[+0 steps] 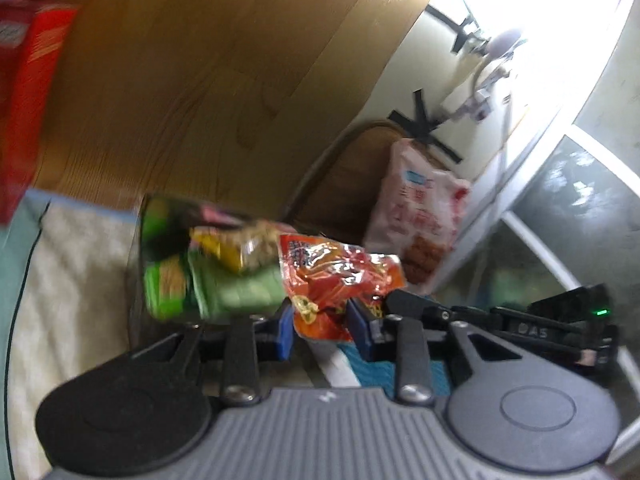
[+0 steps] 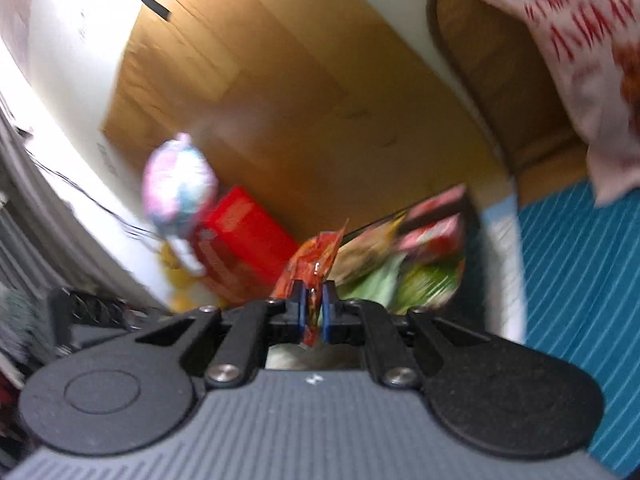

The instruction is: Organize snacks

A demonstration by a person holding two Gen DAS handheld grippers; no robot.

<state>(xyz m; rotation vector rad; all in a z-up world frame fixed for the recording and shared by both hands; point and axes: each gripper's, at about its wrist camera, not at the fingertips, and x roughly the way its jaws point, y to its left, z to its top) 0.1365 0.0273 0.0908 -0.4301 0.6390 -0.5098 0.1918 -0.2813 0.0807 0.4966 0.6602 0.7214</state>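
Observation:
A red-orange foil snack packet (image 1: 336,280) hangs in the air. My right gripper (image 2: 314,314) is shut on one edge of it; the packet (image 2: 316,268) shows edge-on there. That gripper's black arm (image 1: 460,314) reaches in from the right in the left wrist view. My left gripper (image 1: 320,326) has its blue pads either side of the packet's lower end, with the jaws apart. Behind the packet lies a pile of snacks: green packs (image 1: 224,288), a yellow-brown pack (image 1: 240,248) and pink boxes (image 2: 436,220), all blurred.
A red box (image 1: 28,92) stands at the left, also in the right wrist view (image 2: 240,240). A big white and red bag (image 1: 420,216) leans on a wooden chair (image 1: 340,176). A blue striped mat (image 2: 580,300), a pale cloth (image 1: 76,280) and a pastel plush (image 2: 176,188) lie around. A wooden panel (image 1: 200,80) stands behind.

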